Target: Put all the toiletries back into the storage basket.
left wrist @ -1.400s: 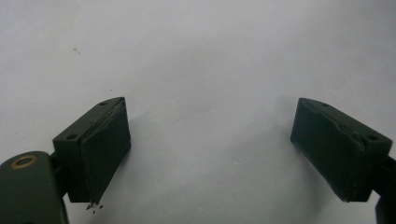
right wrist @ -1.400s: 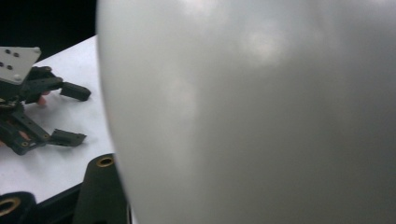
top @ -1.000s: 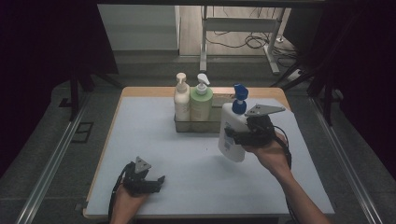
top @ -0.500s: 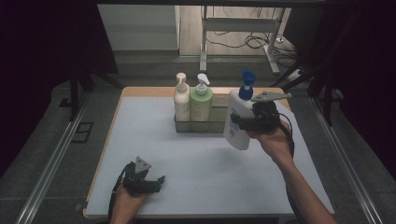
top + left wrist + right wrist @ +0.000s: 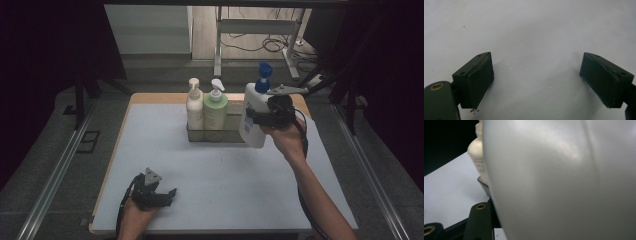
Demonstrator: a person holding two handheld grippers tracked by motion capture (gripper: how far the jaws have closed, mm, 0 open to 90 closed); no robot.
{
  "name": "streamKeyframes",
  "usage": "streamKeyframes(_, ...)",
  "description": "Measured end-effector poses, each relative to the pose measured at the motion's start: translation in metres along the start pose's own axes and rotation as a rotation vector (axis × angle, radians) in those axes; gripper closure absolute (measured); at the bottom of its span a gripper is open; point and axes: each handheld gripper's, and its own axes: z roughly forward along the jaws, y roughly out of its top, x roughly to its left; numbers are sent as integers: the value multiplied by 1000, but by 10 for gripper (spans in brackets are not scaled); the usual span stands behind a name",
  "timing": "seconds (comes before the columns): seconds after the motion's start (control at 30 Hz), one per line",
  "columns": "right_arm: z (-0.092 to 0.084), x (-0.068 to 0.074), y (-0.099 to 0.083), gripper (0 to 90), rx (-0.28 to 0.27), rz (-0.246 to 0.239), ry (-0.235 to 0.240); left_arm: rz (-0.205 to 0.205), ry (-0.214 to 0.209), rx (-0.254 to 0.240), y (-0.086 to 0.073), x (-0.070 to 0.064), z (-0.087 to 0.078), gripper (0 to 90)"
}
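White bottle up and further right-far than a second ago, now beside the rack's open right slot.

The right gripper point(image 5: 262, 117) has carried the white bottle point(image 5: 252, 122) with the blue pump top from over the mat toward the far right; it hangs tilted in the air, just right of the rack point(image 5: 196, 134), jaws clamped about half-wide on its body. The left gripper point(image 5: 159, 192) rests near-left on the mat point(image 5: 225, 175), jaws wide apart, nothing between them. Risks, as I judge: the smooth rounded bottle may slip or swing in a side grip; coming down tilted, its base could catch the rack's rim or knock the green bottle point(image 5: 216, 111). Count: three pump bottles in all, the cream bottle point(image 5: 194, 107) and the green one in the rack, one white held; one rack; two grippers.
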Motion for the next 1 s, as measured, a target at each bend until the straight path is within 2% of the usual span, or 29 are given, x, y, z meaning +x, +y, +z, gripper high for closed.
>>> streamKeyframes(0.57, 32, -12, 20, 401, -38, 57, -83, 2, 0, 3, 0, 0, 0, 116)
streamKeyframes(1.0, 59, -17, 26, 402, -57, 76, -122, 0, 0, 2, 0, 0, 0, 116)
